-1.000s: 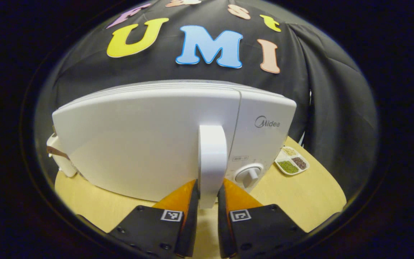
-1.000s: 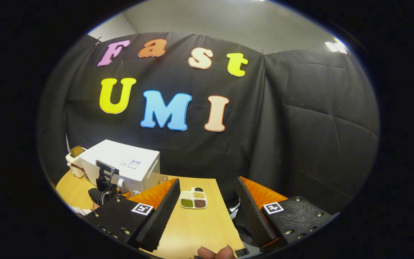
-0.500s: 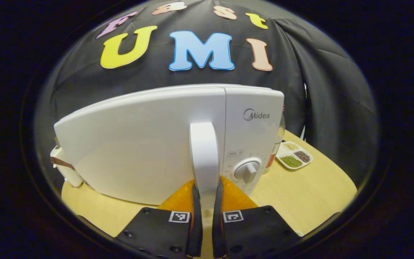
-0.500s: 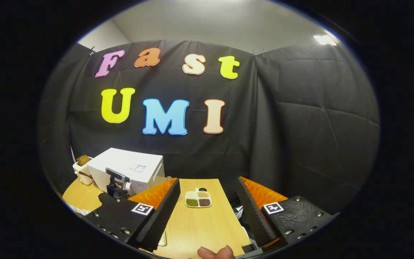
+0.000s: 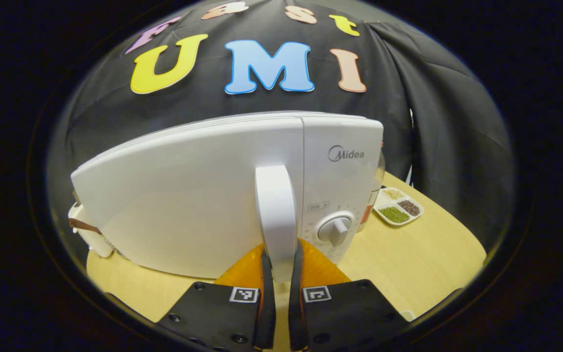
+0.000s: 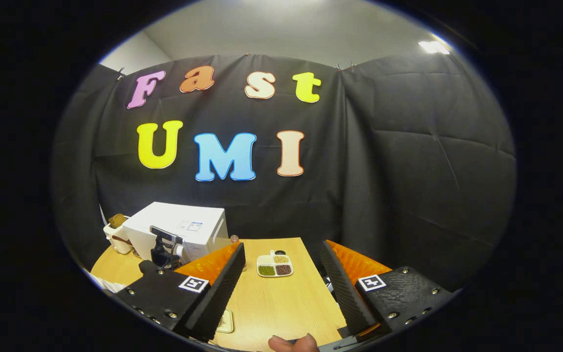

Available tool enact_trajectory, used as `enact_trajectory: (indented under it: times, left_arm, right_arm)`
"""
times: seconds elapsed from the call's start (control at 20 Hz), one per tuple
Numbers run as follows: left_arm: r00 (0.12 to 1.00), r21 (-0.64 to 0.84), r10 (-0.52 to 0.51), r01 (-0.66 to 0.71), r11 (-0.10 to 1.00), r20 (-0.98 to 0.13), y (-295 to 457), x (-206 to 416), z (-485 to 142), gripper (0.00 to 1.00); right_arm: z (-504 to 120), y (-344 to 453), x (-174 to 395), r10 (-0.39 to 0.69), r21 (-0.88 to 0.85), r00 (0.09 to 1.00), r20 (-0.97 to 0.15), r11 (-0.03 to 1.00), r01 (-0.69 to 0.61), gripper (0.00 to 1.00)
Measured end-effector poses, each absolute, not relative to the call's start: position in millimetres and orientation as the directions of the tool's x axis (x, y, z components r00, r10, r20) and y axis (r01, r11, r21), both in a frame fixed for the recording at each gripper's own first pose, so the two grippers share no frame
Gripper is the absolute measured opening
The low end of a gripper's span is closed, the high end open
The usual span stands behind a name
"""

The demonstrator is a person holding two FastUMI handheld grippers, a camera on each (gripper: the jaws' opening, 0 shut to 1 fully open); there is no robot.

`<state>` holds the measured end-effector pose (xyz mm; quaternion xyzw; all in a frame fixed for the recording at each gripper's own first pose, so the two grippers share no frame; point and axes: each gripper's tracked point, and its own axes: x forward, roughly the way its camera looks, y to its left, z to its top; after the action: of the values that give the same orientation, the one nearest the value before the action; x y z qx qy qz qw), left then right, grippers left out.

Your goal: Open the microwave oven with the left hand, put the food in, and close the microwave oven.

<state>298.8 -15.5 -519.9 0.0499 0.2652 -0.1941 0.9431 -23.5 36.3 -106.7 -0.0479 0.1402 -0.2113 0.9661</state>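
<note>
The microwave [image 5: 203,195] stands on the tabletop [image 5: 423,259] against the booth's black wall, its door shut as far as the seam beside the control panel shows. The left tool [image 5: 281,274] is pinching the door's upright handle [image 5: 275,215] near its lower end, one finger on each side and both pressed against it. The handle looks like a stiff, smooth plastic bar, so it will not give under the squeeze, but it could slide between the fingers if the pull goes off line; low on the bar is a fair hold, though the pull should follow the door's arc about its hinge, which by the look of it sits on the far left edge. The oven is a boxy, fairly heavy thing, but a sharp tug might still drag it over the wood. A dial [image 5: 336,230] sits just right of the handle. The right tool [image 6: 281,286] hangs spread over the tabletop's near end, holding nothing. From its view the microwave [image 6: 184,230] lies well off to the left, and a small divided dish [image 6: 274,265] of grains, likely the food, rests on the tabletop beyond the open fingers.
</note>
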Motion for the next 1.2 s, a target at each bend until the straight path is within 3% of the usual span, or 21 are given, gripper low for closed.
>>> enact_trajectory:
  times: [0.2, 0.5, 1.0, 1.2]
  left_arm:
    - [0.771, -0.01, -0.347, 0.405, 0.914, -0.534, -14.7, 294.0, -520.6, 0.17]
    - [0.805, 0.08, -0.327, 0.417, 0.905, -0.496, 40.2, 201.4, -512.5, 0.17]
    - [0.791, 0.112, -0.143, 0.257, 0.96, -0.594, 147.2, 118.7, -512.9, 0.19]
    - [0.797, 0.12, -0.111, 0.225, 0.967, -0.594, 190.0, 100.5, -514.1, 0.18]
  right_arm:
    - [-113.8, 45.1, -18.8, -0.396, -0.141, 0.879, -0.264, 0.918, 0.371, 0.96]
    - [-120.7, 55.1, -15.3, -0.315, -0.094, 0.91, -0.269, 0.949, 0.301, 0.95]
    - [-149.8, 74.3, -39.3, -0.188, -0.059, 0.941, -0.283, 0.982, 0.178, 0.95]
    - [-169.7, 94.1, -53.8, -0.193, -0.052, 0.92, -0.341, 0.981, 0.187, 0.95]
